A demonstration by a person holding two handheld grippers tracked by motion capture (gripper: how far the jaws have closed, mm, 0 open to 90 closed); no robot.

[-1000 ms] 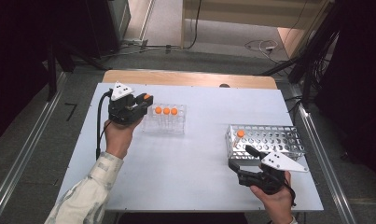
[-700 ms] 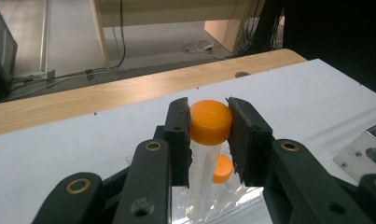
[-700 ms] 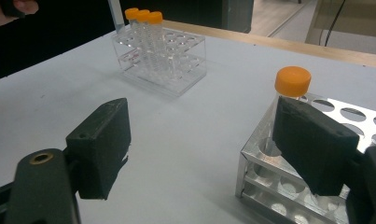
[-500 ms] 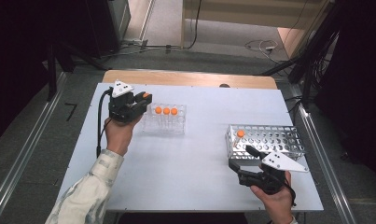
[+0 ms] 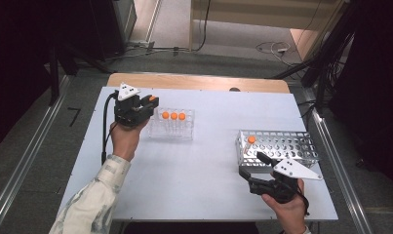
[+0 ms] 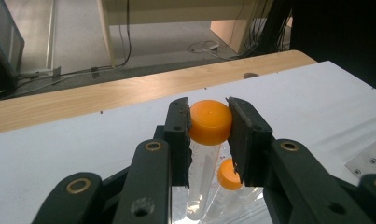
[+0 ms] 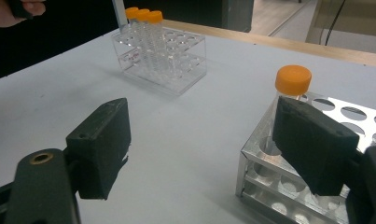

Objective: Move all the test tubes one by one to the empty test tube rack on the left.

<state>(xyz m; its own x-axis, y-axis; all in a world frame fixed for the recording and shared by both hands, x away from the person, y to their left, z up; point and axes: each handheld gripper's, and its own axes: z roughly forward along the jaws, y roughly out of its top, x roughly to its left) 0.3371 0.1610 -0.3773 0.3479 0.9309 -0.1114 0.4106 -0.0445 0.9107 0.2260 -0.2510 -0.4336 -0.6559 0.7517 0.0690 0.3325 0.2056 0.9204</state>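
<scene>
The white table (image 5: 194,170) carries two racks that stand well apart. On the right side there is the metal rack (image 5: 282,146) with many round holes, and one orange-capped tube (image 5: 251,140) stands in its near left corner hole; in the right gripper view this same tube rises just behind the right jaw. On the left part of the table stands the clear plastic rack (image 5: 173,127), and three tubes with orange caps (image 5: 173,116) are in a row along its far side. The left gripper (image 5: 150,103) is held by the left hand (image 5: 123,139) just beside the left end of the clear rack, lifted above the table. Its jaws are clamped on the orange cap of a held tube (image 6: 209,122), one pad on each side of the cap, and the clear body of the tube hangs down between the jaws. Below it, in the left gripper view, another orange cap (image 6: 228,175) of the clear rack is visible. The right gripper (image 5: 255,168) is held low in front of the metal rack, near its left corner. Its jaws stand wide apart and nothing is between them.
</scene>
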